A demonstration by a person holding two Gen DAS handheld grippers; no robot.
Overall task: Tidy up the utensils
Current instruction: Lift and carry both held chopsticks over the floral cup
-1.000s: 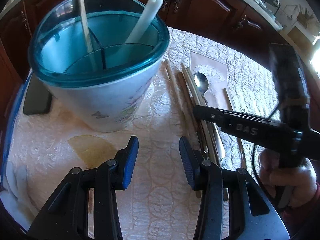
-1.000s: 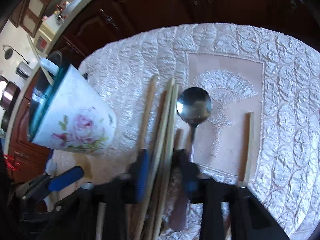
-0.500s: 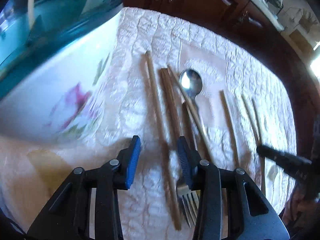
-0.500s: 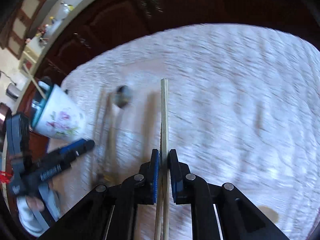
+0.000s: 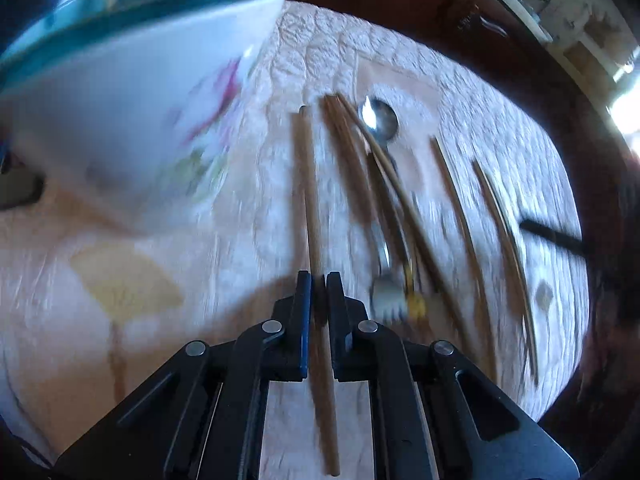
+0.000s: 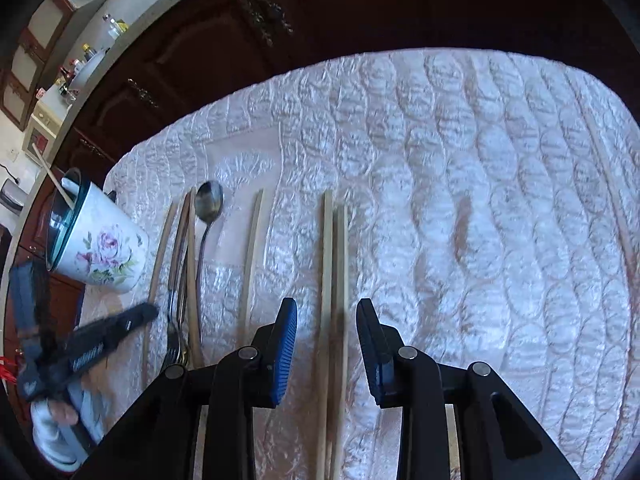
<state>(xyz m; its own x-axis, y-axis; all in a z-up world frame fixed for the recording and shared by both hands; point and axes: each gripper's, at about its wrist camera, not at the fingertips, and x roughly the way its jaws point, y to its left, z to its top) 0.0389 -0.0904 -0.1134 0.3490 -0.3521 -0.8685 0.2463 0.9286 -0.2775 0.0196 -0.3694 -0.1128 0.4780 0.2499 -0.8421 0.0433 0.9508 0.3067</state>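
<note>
Left wrist view: left gripper (image 5: 318, 304) is pinching one brown wooden chopstick (image 5: 310, 184) lying beside the floral utensil cup with the teal rim (image 5: 132, 92); right wrist view: right gripper (image 6: 326, 344) is opening over two pale sticks (image 6: 334, 280) on the quilted white cloth (image 6: 480, 200); most utensils aren't in the cup yet.

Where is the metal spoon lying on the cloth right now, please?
In the right wrist view the spoon lies at left on the quilted cloth, bowl away from the camera, between the chopstick cluster and a lone chopstick.
</note>
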